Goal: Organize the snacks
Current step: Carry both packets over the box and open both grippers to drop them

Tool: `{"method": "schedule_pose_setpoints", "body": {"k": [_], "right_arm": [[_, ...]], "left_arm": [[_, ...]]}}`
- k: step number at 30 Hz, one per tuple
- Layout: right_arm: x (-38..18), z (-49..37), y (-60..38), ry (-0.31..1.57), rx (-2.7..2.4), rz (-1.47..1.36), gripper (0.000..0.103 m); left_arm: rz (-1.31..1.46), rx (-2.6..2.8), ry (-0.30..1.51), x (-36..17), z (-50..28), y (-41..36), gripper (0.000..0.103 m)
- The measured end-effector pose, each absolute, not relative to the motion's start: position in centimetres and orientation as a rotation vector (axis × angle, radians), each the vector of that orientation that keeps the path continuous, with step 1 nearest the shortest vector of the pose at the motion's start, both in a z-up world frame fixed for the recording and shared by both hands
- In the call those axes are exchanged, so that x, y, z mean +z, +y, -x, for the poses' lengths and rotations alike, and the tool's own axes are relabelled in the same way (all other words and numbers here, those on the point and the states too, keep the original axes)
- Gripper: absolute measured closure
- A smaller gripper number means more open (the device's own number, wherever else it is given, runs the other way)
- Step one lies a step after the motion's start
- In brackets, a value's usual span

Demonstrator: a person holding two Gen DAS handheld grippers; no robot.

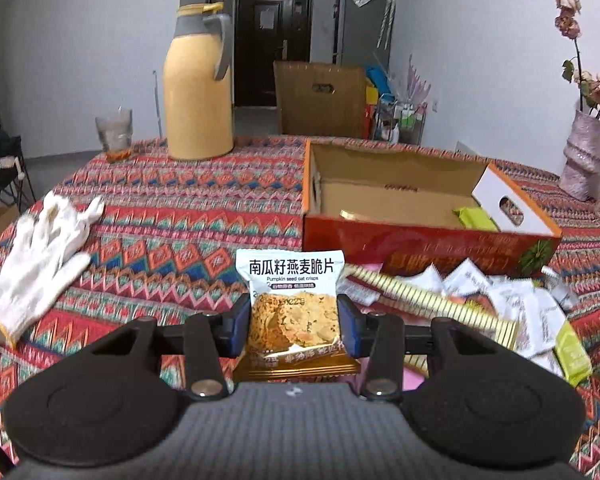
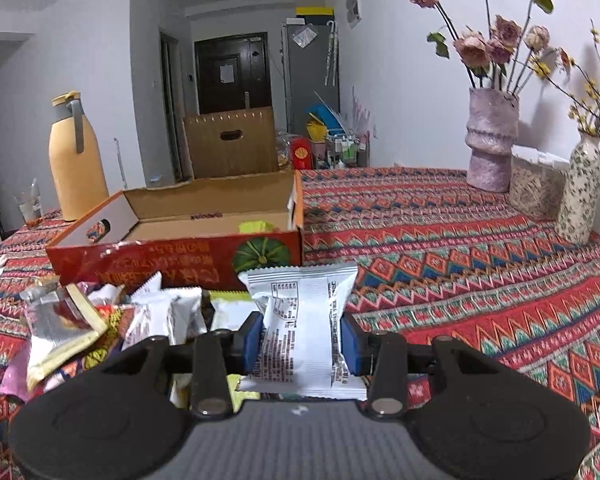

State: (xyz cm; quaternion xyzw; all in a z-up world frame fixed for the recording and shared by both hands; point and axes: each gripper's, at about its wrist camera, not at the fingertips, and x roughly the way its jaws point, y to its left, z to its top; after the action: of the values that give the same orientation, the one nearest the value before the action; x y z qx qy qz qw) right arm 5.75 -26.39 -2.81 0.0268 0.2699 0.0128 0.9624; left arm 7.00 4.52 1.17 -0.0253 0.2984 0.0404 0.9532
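2 packets are in hand, 1 per hand-held gripper. In the left wrist view, the left hand-held gripper [image 1: 293, 322] pinches a pumpkin seed oat crisps packet [image 1: 291, 304] by its 2 side edges, printed face to the camera, long axis upright and running away from the fingers, clear of the table [image 1: 172, 216]. The open red box [image 1: 420, 216] lies ahead and to the right of this packet, its near wall facing the pile of loose snacks [image 1: 480, 304] just in front of it; a green packet [image 1: 474, 218] already rests inside. A white glove [image 1: 40, 256] lies off to the left. In the right wrist view, the right hand-held gripper [image 2: 300, 346] is closed on a white packet [image 2: 304, 320], back side showing, also upright between the pads. Here the red box [image 2: 172, 252] sits ahead and to the left, with its right end almost straight beyond the packet, so the right hand looks nearer the opening. Judging by this, each packet must travel forward and inward over the near wall.
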Motion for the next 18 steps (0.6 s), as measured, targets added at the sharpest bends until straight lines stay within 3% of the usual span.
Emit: {"method": "schedule_pose_setpoints", "body": {"k": [18], "right_arm": [[1.4,-12.7,-22.5,0.447,0.121,-0.013,0.063]], "left_arm": [[0.023,0.043,0.482,5.9,-14.0,1.4,0.058]]}}
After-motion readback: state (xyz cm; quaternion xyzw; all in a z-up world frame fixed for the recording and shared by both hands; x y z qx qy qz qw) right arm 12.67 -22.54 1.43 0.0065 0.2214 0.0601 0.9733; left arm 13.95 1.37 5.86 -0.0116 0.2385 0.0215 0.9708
